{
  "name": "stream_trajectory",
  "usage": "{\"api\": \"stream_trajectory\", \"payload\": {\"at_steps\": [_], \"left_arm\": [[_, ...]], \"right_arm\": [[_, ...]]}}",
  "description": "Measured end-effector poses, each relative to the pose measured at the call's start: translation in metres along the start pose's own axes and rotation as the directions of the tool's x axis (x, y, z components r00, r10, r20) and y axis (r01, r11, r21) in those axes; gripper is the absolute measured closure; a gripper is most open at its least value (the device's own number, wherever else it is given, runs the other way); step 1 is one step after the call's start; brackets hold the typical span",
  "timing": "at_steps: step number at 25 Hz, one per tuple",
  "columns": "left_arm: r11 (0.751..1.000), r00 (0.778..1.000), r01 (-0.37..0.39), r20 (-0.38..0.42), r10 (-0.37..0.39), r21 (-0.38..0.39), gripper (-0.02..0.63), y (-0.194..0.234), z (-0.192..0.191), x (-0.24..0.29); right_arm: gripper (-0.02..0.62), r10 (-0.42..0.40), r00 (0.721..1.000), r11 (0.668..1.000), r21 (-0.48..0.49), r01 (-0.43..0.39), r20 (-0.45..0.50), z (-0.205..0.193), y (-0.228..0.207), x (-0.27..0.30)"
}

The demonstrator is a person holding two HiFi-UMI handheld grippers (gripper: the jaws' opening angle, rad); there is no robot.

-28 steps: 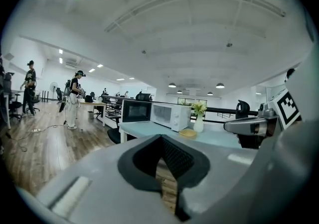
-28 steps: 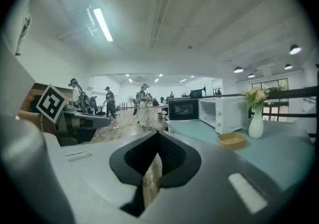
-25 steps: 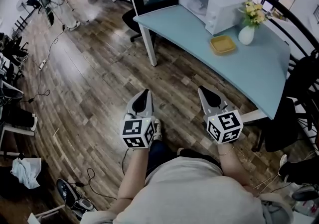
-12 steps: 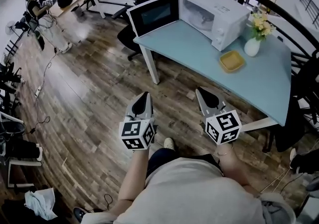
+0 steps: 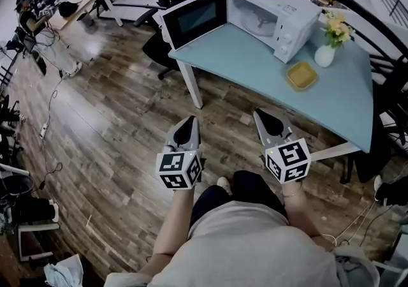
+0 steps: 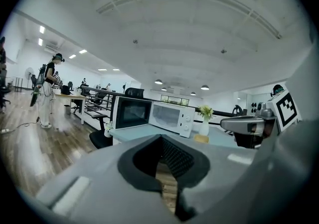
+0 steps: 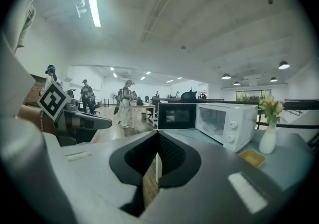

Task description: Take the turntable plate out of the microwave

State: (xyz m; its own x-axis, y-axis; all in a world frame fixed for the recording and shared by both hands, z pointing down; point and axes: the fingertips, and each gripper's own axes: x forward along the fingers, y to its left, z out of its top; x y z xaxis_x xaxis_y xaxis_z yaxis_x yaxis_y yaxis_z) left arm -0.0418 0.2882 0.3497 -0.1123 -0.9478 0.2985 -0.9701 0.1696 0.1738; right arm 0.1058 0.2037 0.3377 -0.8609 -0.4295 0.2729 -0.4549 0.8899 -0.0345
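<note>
Both hand-held grippers are well short of the worktop here. The left hand-held gripper and the right hand-held gripper are held side by side out over the wood floor, both pointing toward the microwave. Each gripper's own view shows the jaw tips pressed together with just a thin slit below, so both are closed right down and carrying nothing. The microwave sits at the far end of the light blue worktop with its door swung wide toward the left. The turntable plate is still inside the cavity, and it's also visible as a pale disc from the right gripper view. On the right of the microwave there's a white vase with yellow flowers, and a small yellow dish lies just in front of the vase. A dark office chair is parked at the worktop's left end, below the door.
</note>
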Motion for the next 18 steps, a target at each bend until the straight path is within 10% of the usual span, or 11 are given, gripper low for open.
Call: {"api": "stream_trajectory", "payload": {"at_steps": [18], "left_arm": [[0.995, 0.993, 0.102, -0.062, -0.102, -0.004, 0.604, 0.037, 0.009, 0.119]], "right_arm": [[0.583, -0.021, 0.999, 0.998, 0.064, 0.023, -0.038, 0.001, -0.065, 0.112]]}}
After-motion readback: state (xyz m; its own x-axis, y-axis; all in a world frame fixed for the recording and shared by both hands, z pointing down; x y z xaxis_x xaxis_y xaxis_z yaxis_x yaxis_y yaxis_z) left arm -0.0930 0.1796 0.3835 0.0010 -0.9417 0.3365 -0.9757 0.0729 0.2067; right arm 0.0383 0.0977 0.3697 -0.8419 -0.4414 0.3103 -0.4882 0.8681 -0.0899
